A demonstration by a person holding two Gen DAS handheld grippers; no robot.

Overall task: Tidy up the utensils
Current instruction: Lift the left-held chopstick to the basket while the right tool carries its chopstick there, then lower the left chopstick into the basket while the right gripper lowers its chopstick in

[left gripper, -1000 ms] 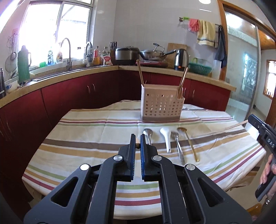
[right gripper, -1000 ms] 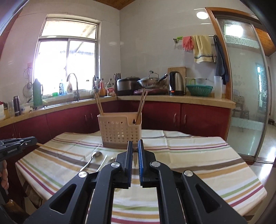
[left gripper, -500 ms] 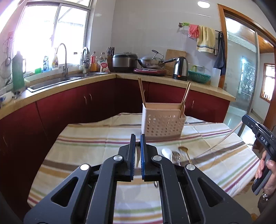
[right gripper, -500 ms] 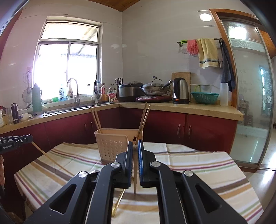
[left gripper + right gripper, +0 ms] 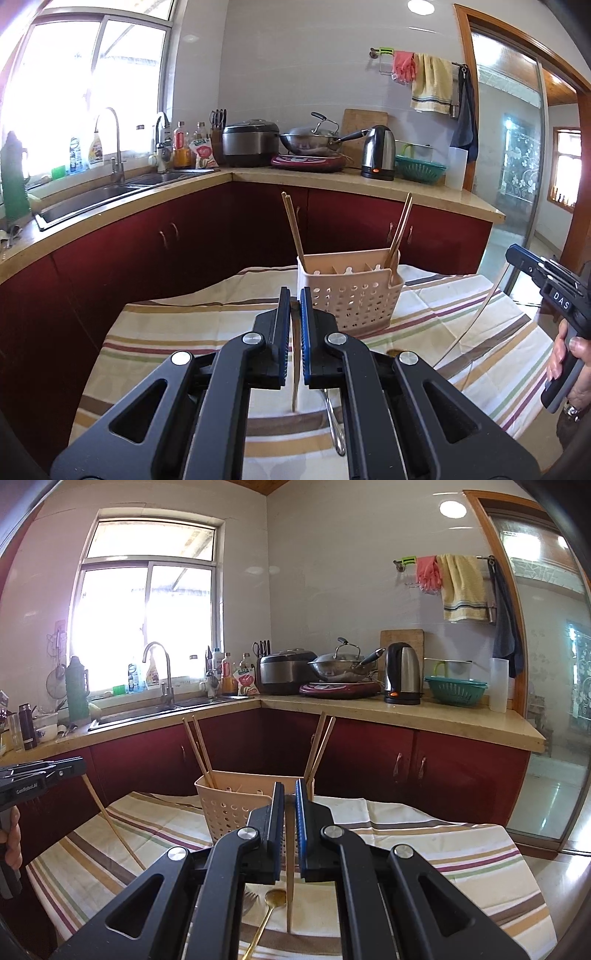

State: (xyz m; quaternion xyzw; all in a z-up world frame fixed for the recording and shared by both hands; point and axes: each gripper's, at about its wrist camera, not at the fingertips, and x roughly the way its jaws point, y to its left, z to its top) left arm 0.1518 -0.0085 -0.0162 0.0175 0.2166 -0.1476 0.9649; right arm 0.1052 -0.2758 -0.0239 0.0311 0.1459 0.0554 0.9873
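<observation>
A beige perforated utensil basket point(image 5: 354, 295) stands on the striped tablecloth point(image 5: 166, 332), with chopsticks point(image 5: 293, 230) leaning in its left and right ends. My left gripper point(image 5: 292, 306) is shut on a wooden chopstick point(image 5: 294, 373) that hangs tip-down above the cloth, just in front of the basket. My right gripper point(image 5: 290, 801) is shut on another chopstick point(image 5: 290, 878), also hanging tip-down in front of the basket point(image 5: 229, 808). A gold spoon point(image 5: 271, 904) and a fork point(image 5: 249, 901) lie on the cloth below it. A metal spoon handle point(image 5: 334, 424) shows under my left gripper.
Red cabinets with a stone counter point(image 5: 369, 181) wrap the back, holding a sink point(image 5: 92, 199), rice cooker point(image 5: 251, 142), wok and kettle point(image 5: 378, 151). A glass door point(image 5: 554, 701) is on the right. The table's edge is near on both sides.
Both grippers have lifted their chopsticks off the table and risen. The chopsticks have swung from lying flat to hanging tip-down, and both grippers have come closer to the basket.
</observation>
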